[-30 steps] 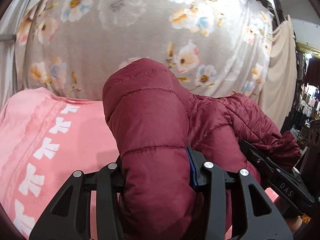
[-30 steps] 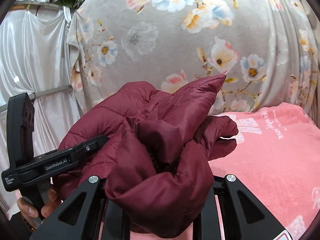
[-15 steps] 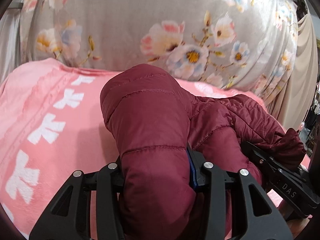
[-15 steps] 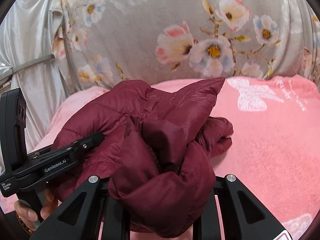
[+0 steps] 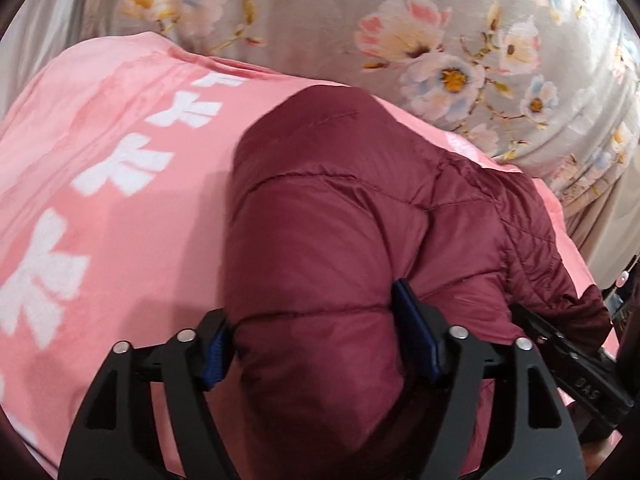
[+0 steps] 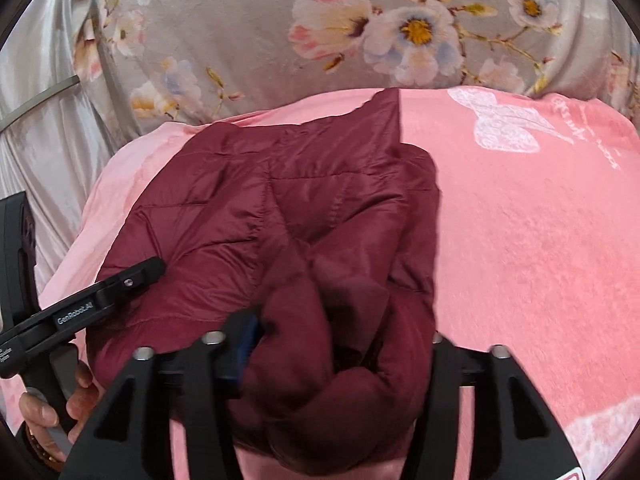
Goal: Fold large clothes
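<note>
The jacket (image 5: 340,240) is lying bunched on the pink blanket (image 5: 100,160), its bulk running from 6 toward 12 o'clock in both wrist views, with the floral sheet (image 5: 320,8) hanging behind at 12. The left tongs (image 5: 320,344) have just been opening and are standing apart with a jacket fold between the pads (image 5: 416,336). The right tongs (image 6: 340,356) have likewise been opening, standing apart around another fold; the hand (image 6: 52,412) is gripping the left tool at 8 o'clock.

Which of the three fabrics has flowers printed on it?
The grey cloth hanging behind. The pink blanket carries white bows instead, and the maroon jacket is plain and quilted.
</note>
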A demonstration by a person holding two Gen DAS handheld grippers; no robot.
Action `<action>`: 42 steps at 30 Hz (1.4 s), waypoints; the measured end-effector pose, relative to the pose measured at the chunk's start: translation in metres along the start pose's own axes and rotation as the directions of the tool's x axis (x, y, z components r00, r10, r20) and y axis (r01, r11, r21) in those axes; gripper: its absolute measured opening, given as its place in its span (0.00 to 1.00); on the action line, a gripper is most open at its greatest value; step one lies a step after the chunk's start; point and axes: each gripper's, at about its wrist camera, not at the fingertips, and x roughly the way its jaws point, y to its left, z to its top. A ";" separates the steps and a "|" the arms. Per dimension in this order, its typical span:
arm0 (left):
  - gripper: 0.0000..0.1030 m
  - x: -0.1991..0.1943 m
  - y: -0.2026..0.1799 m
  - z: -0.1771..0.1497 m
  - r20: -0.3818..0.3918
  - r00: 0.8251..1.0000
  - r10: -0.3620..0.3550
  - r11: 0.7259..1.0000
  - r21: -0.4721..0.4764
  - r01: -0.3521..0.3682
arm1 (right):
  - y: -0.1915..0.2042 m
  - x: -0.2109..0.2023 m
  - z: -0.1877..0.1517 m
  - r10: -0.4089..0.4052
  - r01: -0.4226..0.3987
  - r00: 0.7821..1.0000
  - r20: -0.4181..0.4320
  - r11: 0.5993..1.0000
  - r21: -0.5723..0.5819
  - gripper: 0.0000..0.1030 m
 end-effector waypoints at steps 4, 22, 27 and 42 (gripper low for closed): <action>0.71 -0.042 -0.001 -0.014 0.026 0.995 0.098 0.995 0.026 -0.098 | -0.015 -0.046 -0.015 -0.055 0.052 0.997 0.055 0.998 0.047 0.69; 0.73 -0.038 -0.038 -0.037 -0.043 0.930 0.365 0.931 0.041 -0.363 | -0.005 -0.031 -0.022 -0.182 0.181 0.981 -0.068 0.983 -0.027 0.04; 0.76 -0.029 -0.039 -0.044 -0.035 0.929 0.369 0.929 0.048 -0.367 | -0.003 -0.020 -0.033 -0.200 0.197 0.976 -0.084 0.979 -0.044 0.04; 0.80 -0.016 -0.039 -0.053 0.004 0.927 0.374 0.926 0.059 -0.374 | 0.005 -0.011 -0.037 -0.234 0.227 0.967 -0.097 0.971 -0.074 0.04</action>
